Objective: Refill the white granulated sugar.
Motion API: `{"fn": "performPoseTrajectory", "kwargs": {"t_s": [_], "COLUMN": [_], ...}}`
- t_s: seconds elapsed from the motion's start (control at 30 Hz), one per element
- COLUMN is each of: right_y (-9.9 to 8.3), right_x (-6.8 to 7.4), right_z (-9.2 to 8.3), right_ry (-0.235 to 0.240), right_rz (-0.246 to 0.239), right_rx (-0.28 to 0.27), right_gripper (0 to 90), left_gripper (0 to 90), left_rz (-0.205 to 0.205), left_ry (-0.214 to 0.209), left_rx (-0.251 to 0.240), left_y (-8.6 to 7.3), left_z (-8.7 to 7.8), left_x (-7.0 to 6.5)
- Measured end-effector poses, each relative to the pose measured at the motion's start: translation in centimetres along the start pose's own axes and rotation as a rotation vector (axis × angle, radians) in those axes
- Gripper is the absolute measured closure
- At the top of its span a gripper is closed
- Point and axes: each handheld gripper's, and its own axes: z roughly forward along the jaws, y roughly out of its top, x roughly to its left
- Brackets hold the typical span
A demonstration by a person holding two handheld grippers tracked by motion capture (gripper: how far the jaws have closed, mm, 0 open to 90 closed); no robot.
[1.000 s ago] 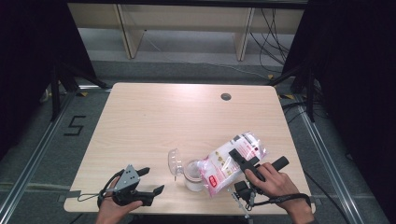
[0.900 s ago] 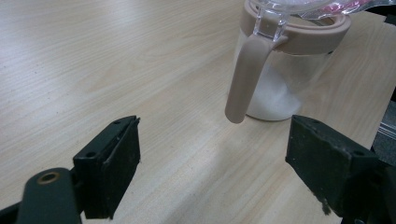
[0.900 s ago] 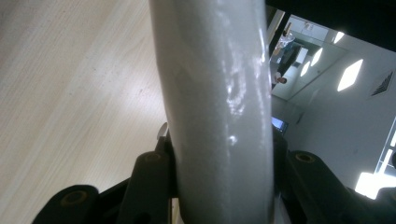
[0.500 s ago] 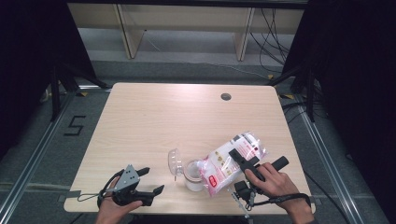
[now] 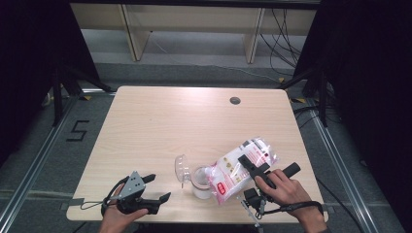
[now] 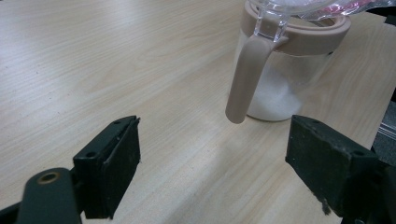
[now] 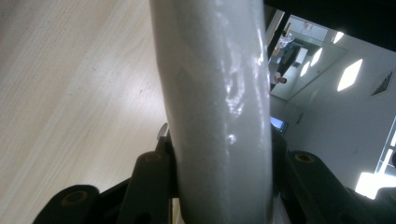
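Note:
A clear jar with a beige rim stands near the table's front edge, its clear lid flipped open to the left. White granules lie in the jar. A plastic bag of white powder with red print leans tilted over the jar's mouth. My right gripper is shut on the bag, whose pale skin bulges between its jaws. At the front left, my left gripper rests open, nothing between its jaws, pointing at the jar a short way off.
The light wooden table has a small round grommet at its back right. Shelving stands beyond the far edge, and dark curtains flank both sides. A floor mark reads "5" at the left.

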Motion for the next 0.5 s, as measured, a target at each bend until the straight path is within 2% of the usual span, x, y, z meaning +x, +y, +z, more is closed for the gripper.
{"fn": "performPoseTrajectory", "kwargs": {"t_s": [0.03, 0.1, 0.37, 0.47, 0.5], "right_y": [-0.01, -0.03, -0.07, -0.07, -0.07], "right_x": [-0.01, 0.01, 0.05, 0.10, 0.09], "right_z": [0.01, 0.00, 0.02, 0.01, 0.02], "right_ry": [0.000, -0.001, -0.010, -0.009, -0.009], "right_rz": [-0.001, 0.001, 0.004, 0.006, 0.006], "right_rx": [-0.001, -0.001, -0.005, -0.003, -0.003], "right_gripper": [65.9, 65.9, 66.1, 66.1, 66.1], "left_gripper": [17.2, 17.2, 17.2, 17.2, 17.2], "left_rz": [-0.032, -0.034, -0.019, -0.033, -0.003], "left_ry": [-0.003, -0.002, 0.005, -0.003, 0.000], "left_rx": [-0.003, -0.004, 0.000, -0.003, 0.000], "left_y": [-0.07, -0.07, -0.03, -0.07, -0.01], "left_z": [0.04, 0.04, -0.01, 0.03, -0.01], "left_x": [-0.15, -0.15, -0.09, -0.16, -0.01]}}
